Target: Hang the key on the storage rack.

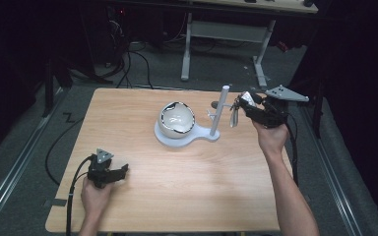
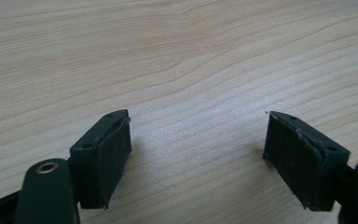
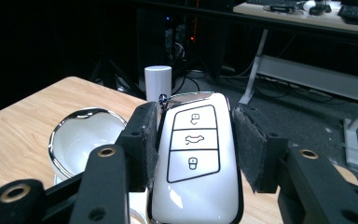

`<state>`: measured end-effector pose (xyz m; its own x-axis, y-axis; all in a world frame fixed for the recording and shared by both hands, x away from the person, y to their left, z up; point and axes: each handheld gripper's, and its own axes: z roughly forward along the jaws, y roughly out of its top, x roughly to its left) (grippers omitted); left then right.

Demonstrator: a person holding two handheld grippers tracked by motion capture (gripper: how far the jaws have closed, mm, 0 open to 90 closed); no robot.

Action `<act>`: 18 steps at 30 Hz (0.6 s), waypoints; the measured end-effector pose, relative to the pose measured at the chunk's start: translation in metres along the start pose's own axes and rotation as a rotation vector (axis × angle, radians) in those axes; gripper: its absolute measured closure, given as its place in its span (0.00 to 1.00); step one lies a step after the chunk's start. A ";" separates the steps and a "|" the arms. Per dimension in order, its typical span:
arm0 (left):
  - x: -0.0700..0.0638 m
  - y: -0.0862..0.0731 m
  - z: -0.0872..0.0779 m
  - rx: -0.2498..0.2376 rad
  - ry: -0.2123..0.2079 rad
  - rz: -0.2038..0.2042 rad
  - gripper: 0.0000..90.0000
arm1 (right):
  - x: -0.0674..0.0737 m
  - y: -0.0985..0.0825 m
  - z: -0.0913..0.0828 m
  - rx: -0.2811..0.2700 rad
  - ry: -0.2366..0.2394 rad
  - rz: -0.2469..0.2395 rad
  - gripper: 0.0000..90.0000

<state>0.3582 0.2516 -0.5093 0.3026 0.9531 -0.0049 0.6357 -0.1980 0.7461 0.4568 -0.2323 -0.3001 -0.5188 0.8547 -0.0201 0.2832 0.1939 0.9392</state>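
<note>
Car key fob [image 3: 195,161], white with three button icons, sits clamped between the pads of the right gripper [image 1: 246,105], just beside the white post [image 1: 219,112] of the stand [image 1: 187,136], on the far side from the glossy bowl [image 1: 176,119]. Well away from the stand, the left gripper [image 2: 198,154] rests with jaws apart over bare wooden table [image 1: 202,187].

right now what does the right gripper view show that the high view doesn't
Right gripper view alone: three button icons on the white car key, and the jaws' pads pressed to its sides. High view alone: the left gripper resting open near the table's front edge, the person's forearms, and the stand's round base. Both: the right gripper, the white bowl, the white post.
</note>
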 end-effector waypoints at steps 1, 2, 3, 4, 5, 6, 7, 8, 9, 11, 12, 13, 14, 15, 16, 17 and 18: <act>0.000 0.000 0.000 0.000 0.000 0.000 0.26 | -0.001 0.000 0.001 0.001 -0.001 0.005 0.58; 0.000 0.000 0.000 0.000 0.000 0.000 0.26 | -0.001 -0.001 0.002 0.002 -0.003 0.007 0.58; 0.000 0.000 0.000 0.000 0.000 0.000 0.26 | -0.002 -0.001 0.003 0.000 -0.003 0.012 0.58; 0.000 0.000 0.000 0.000 0.000 0.000 0.26 | -0.002 -0.001 0.004 -0.001 -0.003 0.015 0.58; 0.000 0.000 0.000 0.000 0.000 0.000 0.26 | -0.003 -0.001 0.004 -0.002 -0.002 0.019 0.58; 0.000 0.000 0.000 0.000 0.000 0.000 0.26 | -0.002 0.000 0.005 -0.003 -0.003 0.019 0.58; 0.000 0.000 0.000 0.000 0.000 0.000 0.26 | -0.002 0.000 0.005 -0.004 -0.004 0.019 0.58; 0.000 0.000 0.000 0.000 0.000 0.000 0.26 | -0.002 0.000 0.005 -0.003 -0.004 0.017 0.58; 0.000 0.000 0.000 0.000 0.000 0.000 0.26 | -0.001 0.001 0.005 -0.004 -0.004 0.015 0.58; 0.000 0.000 0.000 0.000 0.000 0.000 0.26 | 0.000 0.004 0.005 -0.008 -0.006 0.009 0.58; 0.000 0.000 0.000 0.000 0.000 0.000 0.26 | 0.001 0.004 0.005 -0.010 -0.007 0.006 0.58; 0.000 0.000 0.000 0.000 0.000 0.000 0.26 | 0.002 0.006 0.006 -0.010 -0.009 0.001 0.58; 0.000 0.000 0.000 0.000 0.000 0.000 0.26 | 0.002 0.007 0.006 -0.007 -0.009 -0.004 0.58; 0.000 0.000 0.000 0.000 0.000 0.000 0.26 | 0.003 0.008 0.007 -0.007 -0.008 -0.007 0.58; 0.000 0.000 0.000 0.000 0.000 0.000 0.26 | 0.004 0.008 0.008 -0.004 -0.011 -0.015 0.58; 0.000 0.000 0.000 0.000 0.000 0.000 0.26 | 0.006 0.008 0.009 0.002 -0.016 -0.022 0.58; 0.000 0.000 0.000 0.000 0.000 0.000 0.26 | 0.006 0.008 0.010 0.005 -0.020 -0.029 0.58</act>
<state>0.3581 0.2516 -0.5093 0.3029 0.9530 -0.0050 0.6358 -0.1981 0.7460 0.4639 -0.2206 -0.2965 -0.5108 0.8580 -0.0543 0.2725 0.2216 0.9363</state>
